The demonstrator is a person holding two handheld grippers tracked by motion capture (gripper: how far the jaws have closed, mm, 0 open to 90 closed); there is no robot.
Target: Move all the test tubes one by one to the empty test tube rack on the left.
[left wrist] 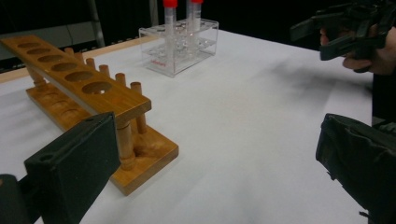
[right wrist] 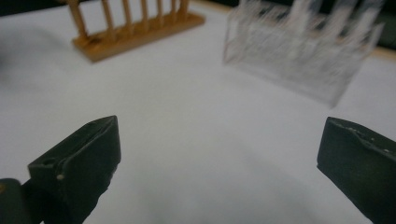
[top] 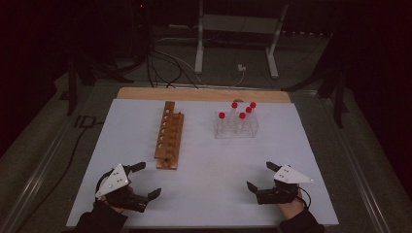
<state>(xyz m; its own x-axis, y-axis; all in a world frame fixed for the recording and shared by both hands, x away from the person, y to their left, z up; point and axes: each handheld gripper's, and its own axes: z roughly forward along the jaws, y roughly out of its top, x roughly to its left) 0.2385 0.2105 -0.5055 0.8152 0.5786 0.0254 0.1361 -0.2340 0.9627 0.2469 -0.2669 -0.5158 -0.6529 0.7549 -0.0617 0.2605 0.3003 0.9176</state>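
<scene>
A wooden tube rack [top: 170,136] with a row of empty holes stands left of centre on the white table [top: 209,199]. To its right a clear plastic rack [top: 236,127] holds several red-capped tubes [top: 234,105]. My left gripper [top: 148,179] rests open near the front left, just below the wooden rack's near end. My right gripper [top: 260,175] is open at the front right, nothing between its jaws. In the left gripper view the wooden rack [left wrist: 93,93] is close on the left, the clear rack [left wrist: 180,46] farther back. The right gripper view shows both racks, blurred [right wrist: 135,28] [right wrist: 299,46].
A wooden board edge [top: 204,93] runs along the table's back. Beyond it, cables [top: 165,68] lie on the floor beside a white metal stand [top: 199,53]. White surface lies open between the grippers and the racks. The person's right hand and gripper [left wrist: 345,28] appear in the left gripper view.
</scene>
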